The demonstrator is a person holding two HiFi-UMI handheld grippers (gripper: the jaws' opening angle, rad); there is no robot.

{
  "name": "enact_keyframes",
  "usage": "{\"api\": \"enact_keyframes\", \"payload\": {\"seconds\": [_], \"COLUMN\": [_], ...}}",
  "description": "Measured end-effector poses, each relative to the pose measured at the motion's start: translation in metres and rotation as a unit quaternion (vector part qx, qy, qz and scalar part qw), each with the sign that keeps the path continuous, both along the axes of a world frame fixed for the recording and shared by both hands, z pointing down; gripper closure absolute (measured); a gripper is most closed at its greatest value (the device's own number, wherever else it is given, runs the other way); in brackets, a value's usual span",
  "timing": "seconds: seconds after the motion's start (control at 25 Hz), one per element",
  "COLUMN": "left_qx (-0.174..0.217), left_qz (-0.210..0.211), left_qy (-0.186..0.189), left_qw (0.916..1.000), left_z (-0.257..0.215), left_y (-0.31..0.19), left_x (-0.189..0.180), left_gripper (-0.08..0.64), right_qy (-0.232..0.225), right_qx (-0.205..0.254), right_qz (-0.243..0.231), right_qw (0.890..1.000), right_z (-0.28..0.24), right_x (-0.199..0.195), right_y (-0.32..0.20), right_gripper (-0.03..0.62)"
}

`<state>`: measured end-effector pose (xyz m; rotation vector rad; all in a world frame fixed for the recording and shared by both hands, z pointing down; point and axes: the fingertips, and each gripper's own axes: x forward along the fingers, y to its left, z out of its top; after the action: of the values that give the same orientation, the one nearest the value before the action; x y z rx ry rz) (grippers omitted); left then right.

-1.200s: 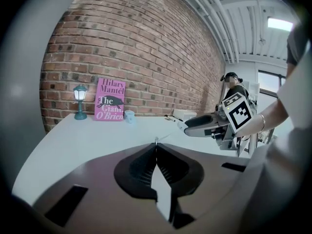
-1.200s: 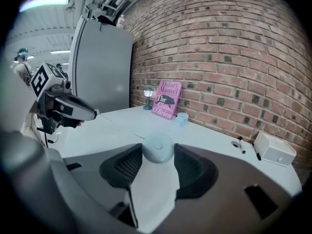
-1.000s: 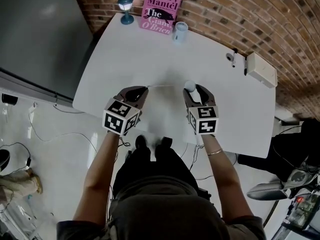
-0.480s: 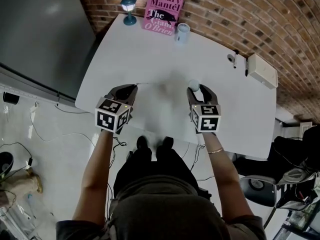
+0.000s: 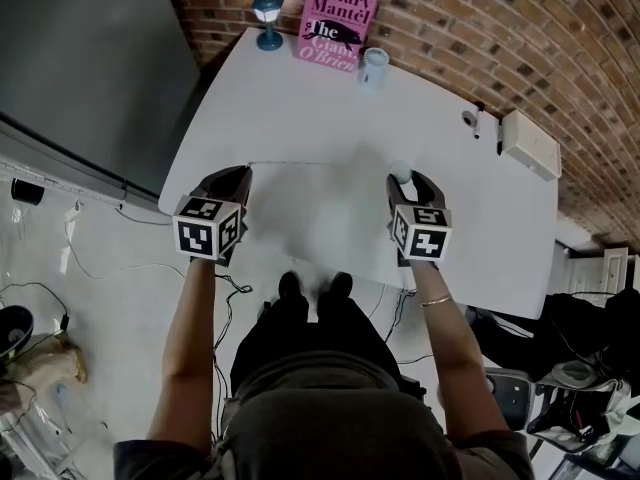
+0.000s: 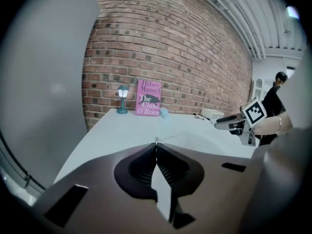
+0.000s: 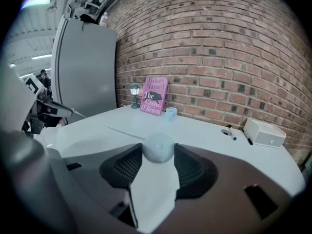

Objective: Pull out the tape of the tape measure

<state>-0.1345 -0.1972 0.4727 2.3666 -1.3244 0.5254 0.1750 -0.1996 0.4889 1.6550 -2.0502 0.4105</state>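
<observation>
Both forearms are bare and reach forward past the near edge of the table. The left gripper is over the table's near left corner, angled down, with its jaws fully together and pinching the tip of the tape. The right gripper is over the near edge further right, well apart from the left, also angled down; its jaws stand wide, pads pressed on both sides of the round tape measure

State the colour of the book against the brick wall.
The book is pink; the right gripper view shows it best.
</observation>
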Motion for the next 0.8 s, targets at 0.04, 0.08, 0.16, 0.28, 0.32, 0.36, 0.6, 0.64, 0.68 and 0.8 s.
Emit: {"api": "enact_keyframes", "payload": {"seconds": [0.04,0.08,0.16,0.28,0.32,0.36,0.6,0.64,0.68,0.8], "left_qx": [-0.001,-0.003,-0.004,-0.005,-0.006,-0.007,-0.018,-0.021,-0.025,-0.035], "left_qz": [-0.01,-0.016,-0.022,-0.043,-0.054,-0.064,-0.057,-0.053,-0.05,-0.042], "left_qy": [0.002,0.002,-0.004,-0.011,-0.008,-0.002,-0.01,-0.013,-0.015,-0.018], "left_qw": [1.0,0.9999,0.9997,0.999,0.9985,0.9979,0.9982,0.9983,0.9983,0.9983], "left_z": [0.0,0.001,0.002,0.005,0.005,0.005,0.01,0.013,0.016,0.025], "left_y": [-0.001,-0.001,-0.001,-0.004,-0.006,-0.006,-0.006,-0.006,-0.006,-0.005], "left_x": [-0.008,-0.016,-0.027,-0.041,-0.048,-0.056,-0.065,-0.062,-0.058,-0.049], "left_gripper": [0.537,0.537,0.535,0.536,0.537,0.537,0.537,0.537,0.535,0.535], "right_qy": [-0.003,-0.007,-0.008,-0.002,-0.004,-0.006,0.002,0.005,0.008,0.015], "right_qx": [-0.003,-0.006,-0.008,-0.003,-0.003,-0.005,-0.018,-0.02,-0.021,-0.026], "right_qz": [0.009,0.013,0.004,0.001,0.008,0.015,0.0,-0.004,-0.011,-0.032], "right_qw": [1.0,1.0,1.0,1.0,1.0,1.0,1.0,1.0,1.0,0.999], "right_z": [0.0,0.001,0.003,0.003,0.003,0.003,0.01,0.01,0.012,0.018], "right_x": [0.005,0.008,0.008,0.005,0.007,0.011,0.011,0.007,0.003,-0.01], "right_y": [0.0,0.001,0.003,0.003,0.002,0.003,0.005,0.005,0.006,0.007], "right_gripper": [0.383,0.383,0.383,0.383,0.383,0.383,0.382,0.382,0.382,0.382]}}
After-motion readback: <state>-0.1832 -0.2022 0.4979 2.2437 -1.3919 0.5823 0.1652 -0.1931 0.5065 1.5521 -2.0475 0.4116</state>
